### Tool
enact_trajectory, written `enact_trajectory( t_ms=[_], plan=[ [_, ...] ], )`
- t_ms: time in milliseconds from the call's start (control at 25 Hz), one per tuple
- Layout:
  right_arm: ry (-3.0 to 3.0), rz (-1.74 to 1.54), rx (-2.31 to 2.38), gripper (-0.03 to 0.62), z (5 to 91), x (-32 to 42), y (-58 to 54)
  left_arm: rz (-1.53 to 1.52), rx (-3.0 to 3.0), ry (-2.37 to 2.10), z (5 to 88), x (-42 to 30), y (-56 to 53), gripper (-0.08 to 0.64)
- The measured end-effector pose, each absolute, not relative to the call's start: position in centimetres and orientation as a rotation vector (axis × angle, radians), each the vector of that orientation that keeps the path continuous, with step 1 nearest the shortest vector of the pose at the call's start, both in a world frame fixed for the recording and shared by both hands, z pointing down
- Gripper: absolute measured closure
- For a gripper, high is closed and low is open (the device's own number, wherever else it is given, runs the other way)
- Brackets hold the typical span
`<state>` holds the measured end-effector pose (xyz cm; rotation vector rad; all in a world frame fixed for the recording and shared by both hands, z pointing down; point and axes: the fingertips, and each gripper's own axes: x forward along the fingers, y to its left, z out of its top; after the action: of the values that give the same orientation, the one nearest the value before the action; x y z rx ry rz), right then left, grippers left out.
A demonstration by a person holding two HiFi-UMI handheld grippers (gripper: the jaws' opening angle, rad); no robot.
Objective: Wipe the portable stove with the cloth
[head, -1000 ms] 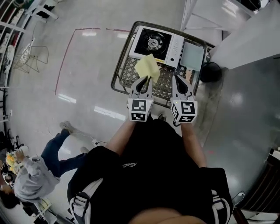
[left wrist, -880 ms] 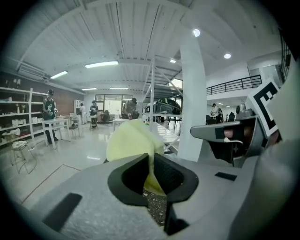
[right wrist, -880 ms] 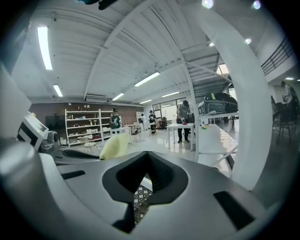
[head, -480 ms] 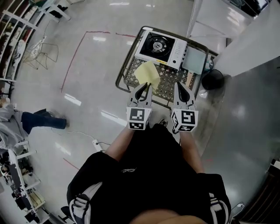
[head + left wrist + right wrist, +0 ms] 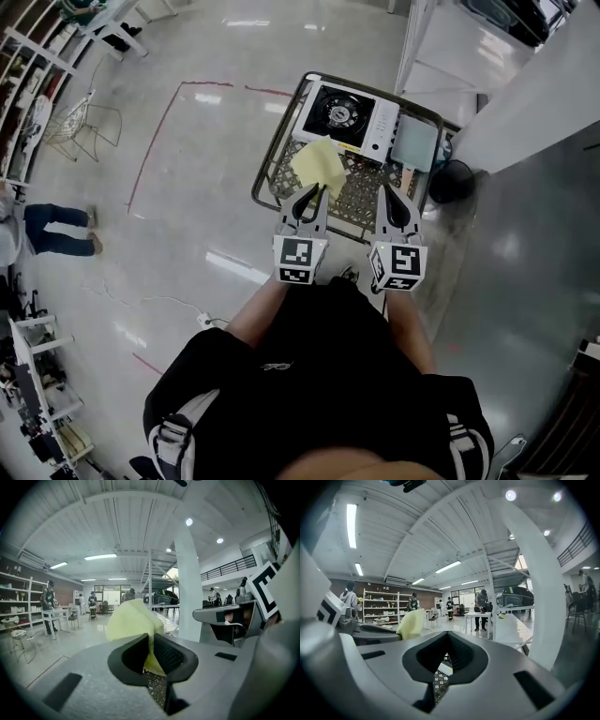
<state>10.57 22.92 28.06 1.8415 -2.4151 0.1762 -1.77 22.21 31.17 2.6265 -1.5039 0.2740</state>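
Head view: glossy grey floor (image 5: 187, 141), metal mesh table (image 5: 361, 187); white square stove (image 5: 349, 114) seen at far end. Soft yellow cloth (image 5: 319, 164) pinched by L gripper (image 5: 308, 192), held just before stove. R gripper (image 5: 394, 195) closed, empty.

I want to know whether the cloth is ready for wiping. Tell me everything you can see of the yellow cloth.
The cloth is pale yellow, thin and soft-looking, a roughly square sheet with gentle folds. The left gripper is shut on one edge of it, and the rest stands up loosely beyond the jaws. It is held in the air over the mesh cart, on the near side of the stove. Nothing but the gripper appears to touch it.
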Motion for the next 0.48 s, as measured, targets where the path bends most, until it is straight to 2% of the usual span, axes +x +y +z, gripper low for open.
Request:
enact_trajectory(
  t_ms=[480],
  plan=[
    [-2.418,0.117,1.816,0.588,26.8,7.2,21.6,0.231,2.655,-1.504,29.8,-4.6,21.0,0.511]
  ],
)
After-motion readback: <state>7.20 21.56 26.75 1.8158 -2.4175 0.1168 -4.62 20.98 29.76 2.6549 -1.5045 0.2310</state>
